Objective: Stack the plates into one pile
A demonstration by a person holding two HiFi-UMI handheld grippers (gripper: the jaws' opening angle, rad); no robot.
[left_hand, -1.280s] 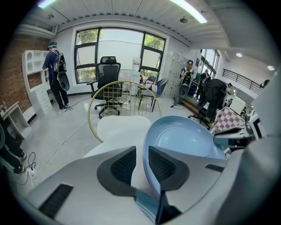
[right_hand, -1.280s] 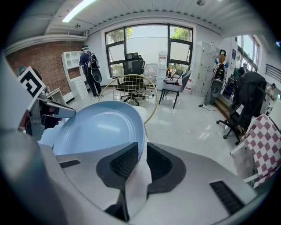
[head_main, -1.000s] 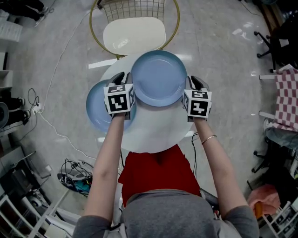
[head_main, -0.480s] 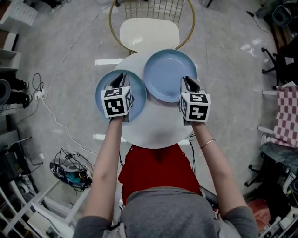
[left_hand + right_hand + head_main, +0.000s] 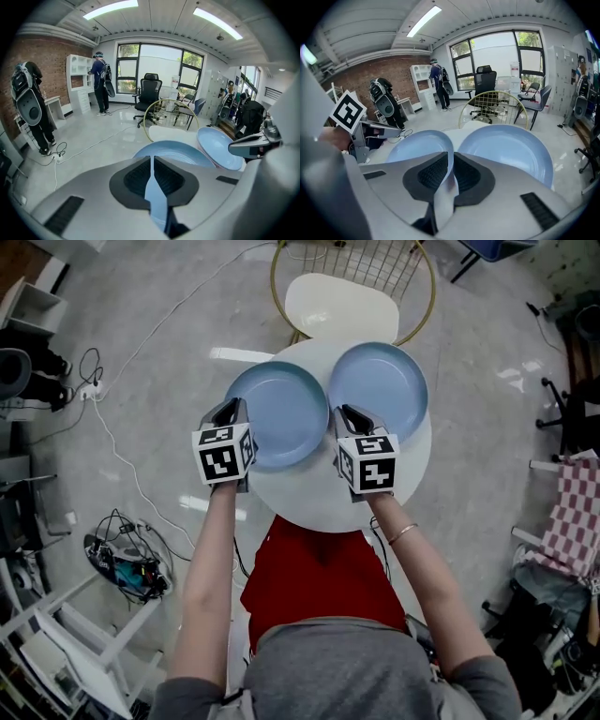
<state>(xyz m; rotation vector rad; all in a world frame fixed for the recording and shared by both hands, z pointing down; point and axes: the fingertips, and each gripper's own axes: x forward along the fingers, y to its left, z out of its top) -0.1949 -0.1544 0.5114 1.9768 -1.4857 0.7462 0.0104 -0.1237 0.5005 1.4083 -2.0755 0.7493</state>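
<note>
Two light blue plates lie side by side on the round white table (image 5: pixel 309 498): a left plate (image 5: pixel 281 413) and a right plate (image 5: pixel 380 390). My left gripper (image 5: pixel 232 409) sits at the left plate's outer rim. Its jaws have just been closing, and in the left gripper view the rim of the left plate (image 5: pixel 154 197) runs between the pads, gripped. My right gripper (image 5: pixel 345 414) is at that same plate's inner rim, next to the right plate. In the right gripper view the left plate (image 5: pixel 415 145) fills the gap between the pads, and the right plate (image 5: pixel 506 147) lies beside it.
A cream-seated chair (image 5: pixel 342 306) with a gold wire back stands just beyond the table. Cables and a power strip (image 5: pixel 127 559) lie on the floor at the left. A person (image 5: pixel 101 79) and an office chair (image 5: pixel 149 91) are far off by the windows.
Both grippers left the plate they flanked and moved left. The left one crossed to the other plate's outer rim; the right one came to its inner rim. The jaws narrowed.
</note>
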